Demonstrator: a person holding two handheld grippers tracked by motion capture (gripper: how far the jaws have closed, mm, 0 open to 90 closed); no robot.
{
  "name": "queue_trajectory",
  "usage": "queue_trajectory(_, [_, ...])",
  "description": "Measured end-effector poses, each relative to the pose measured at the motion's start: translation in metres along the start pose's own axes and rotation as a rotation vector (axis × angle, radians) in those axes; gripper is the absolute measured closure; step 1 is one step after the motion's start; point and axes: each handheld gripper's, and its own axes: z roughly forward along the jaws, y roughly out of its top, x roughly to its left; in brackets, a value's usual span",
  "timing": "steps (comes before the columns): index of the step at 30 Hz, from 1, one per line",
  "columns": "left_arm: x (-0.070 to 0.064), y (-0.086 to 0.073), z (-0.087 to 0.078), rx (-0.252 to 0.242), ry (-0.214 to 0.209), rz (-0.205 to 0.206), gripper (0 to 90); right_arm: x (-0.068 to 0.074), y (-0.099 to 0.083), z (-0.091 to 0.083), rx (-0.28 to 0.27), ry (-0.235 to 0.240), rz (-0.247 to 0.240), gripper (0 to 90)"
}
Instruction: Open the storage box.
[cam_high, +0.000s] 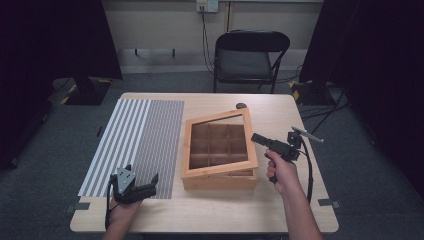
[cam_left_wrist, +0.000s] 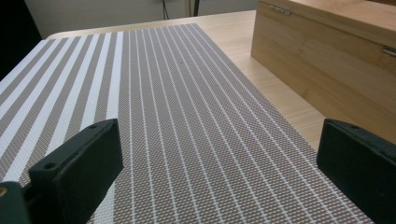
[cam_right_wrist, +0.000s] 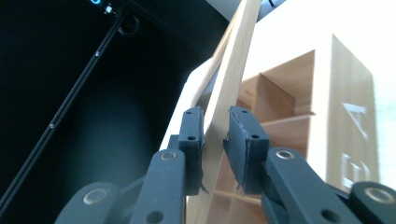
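1. high view: the right gripper (cam_high: 258, 138) is up at the right edge of the lid (cam_high: 220, 145) of the wooden box (cam_high: 220, 175), fingers pinched onto that edge. the lid is a wood frame with a clear pane, tilted partway up. the box sits mid-surface (cam_high: 280, 210) just right of a striped mat (cam_high: 145, 135). through the pane you can see a grid of compartments, and they look empty from here. the left gripper (cam_high: 150, 186) sits low over the near end of the mat, well apart from the box.

2. left gripper view: its two black fingers (cam_left_wrist: 79, 168) are spread wide with nothing between them, just the mat (cam_left_wrist: 187, 116) underneath. the side of the box (cam_left_wrist: 327, 65) is off to the right.

3. right gripper view: both fingers (cam_right_wrist: 191, 140) are clamped on the thin edge of the lid (cam_right_wrist: 233, 70), one pad on each face. behind it are open compartments of the box (cam_right_wrist: 289, 93) with wood dividers, nothing visible in the ones shown.
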Motion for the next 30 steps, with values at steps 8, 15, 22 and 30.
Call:
queue_trajectory(8, [-0.023, 0.024, -0.014, -0.092, -0.058, 0.049, 3.2, 0.03, 0.007, 0.003, -0.011, 0.0, -0.062, 74.8])
queue_trajectory(15, [-0.057, 0.038, -0.021, -0.134, -0.139, 0.148, 4.2, 0.052, 0.01, 0.008, -0.019, 0.018, -0.099, 73.2])
queue_trajectory(22, [-0.085, 0.054, -0.024, -0.192, -0.2, 0.158, 9.2, 0.071, 0.013, 0.014, -0.019, 0.023, -0.136, 72.4])
queue_trajectory(30, [-0.108, 0.066, -0.019, -0.235, -0.237, 0.172, 11.2, 0.089, 0.016, 0.023, -0.007, 0.036, -0.145, 70.6])
